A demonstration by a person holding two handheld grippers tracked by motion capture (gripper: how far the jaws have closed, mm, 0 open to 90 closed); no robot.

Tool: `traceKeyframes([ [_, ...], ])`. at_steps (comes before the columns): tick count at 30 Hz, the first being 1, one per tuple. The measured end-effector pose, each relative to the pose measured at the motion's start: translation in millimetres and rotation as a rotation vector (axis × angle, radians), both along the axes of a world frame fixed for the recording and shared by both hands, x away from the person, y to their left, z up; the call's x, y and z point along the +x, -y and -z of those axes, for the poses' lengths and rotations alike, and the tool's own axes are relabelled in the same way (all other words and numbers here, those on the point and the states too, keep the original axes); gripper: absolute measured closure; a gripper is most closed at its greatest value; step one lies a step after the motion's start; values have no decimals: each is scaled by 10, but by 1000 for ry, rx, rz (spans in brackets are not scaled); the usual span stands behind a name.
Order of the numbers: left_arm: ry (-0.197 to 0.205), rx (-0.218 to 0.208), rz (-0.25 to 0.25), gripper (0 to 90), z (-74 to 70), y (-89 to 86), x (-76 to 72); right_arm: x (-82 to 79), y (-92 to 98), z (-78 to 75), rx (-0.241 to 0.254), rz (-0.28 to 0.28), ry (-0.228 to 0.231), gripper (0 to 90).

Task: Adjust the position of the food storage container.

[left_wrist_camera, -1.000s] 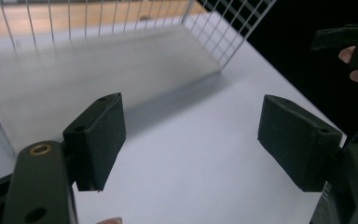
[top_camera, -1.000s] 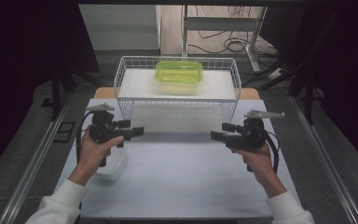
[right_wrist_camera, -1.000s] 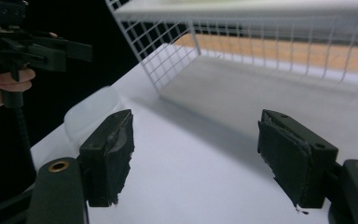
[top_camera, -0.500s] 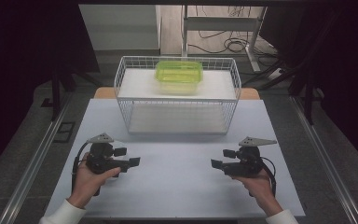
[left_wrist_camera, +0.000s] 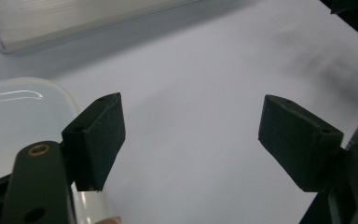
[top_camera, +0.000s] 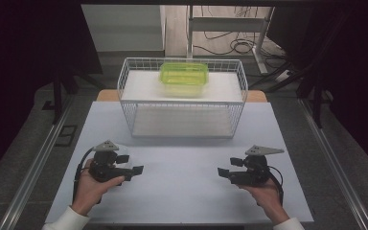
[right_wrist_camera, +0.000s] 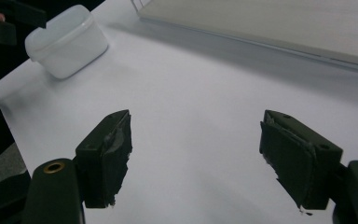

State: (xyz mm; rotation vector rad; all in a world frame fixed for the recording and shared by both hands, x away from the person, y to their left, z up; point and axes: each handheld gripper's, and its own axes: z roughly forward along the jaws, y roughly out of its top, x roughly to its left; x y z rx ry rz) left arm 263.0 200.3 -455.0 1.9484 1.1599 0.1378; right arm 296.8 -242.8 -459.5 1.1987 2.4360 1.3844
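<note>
White container (right_wrist_camera: 66, 41) sits on the near-left part of the table (top_camera: 187, 191), just beside the left gripper (top_camera: 135, 170) and within reach for pickup; its lid rim (left_wrist_camera: 14, 98) lies beside that gripper's jaw in the left gripper view. Left gripper: jaws apart, nothing between them; right gripper (top_camera: 223, 172): jaws apart, empty, held near right, well apart from the container. Container body is translucent white plastic, rounded corners, smooth glossy lid; jaw pads are matte black, the right pair frayed at the edges. Wire basket (top_camera: 182, 103) stands at the far centre; a green lidded box (top_camera: 184, 76) rests on top of it.
</note>
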Motion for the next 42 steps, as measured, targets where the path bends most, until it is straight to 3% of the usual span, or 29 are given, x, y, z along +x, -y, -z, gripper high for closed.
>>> traceKeyframes([
  [4,4,4,-22,228,-18,-92,27,-6,-23,47,-32,-9,3,259],
  [9,45,17,-96,269,-121,-308,37,-6,-37,68,-46,-8,-4,259],
  [11,47,1,-118,288,-152,-416,57,-2,-51,76,-59,-4,-7,259],
  [16,49,11,-165,354,-180,-621,73,0,-79,95,-85,-10,-4,261],
  [31,-19,39,-256,533,-41,-1040,103,0,-87,113,-112,0,-8,265],
  [37,-39,60,-296,698,28,-1179,175,-1,-93,116,-117,-1,-5,266],
  [42,-64,69,-302,816,70,-1253,270,3,-98,121,-121,-2,-5,274],
])
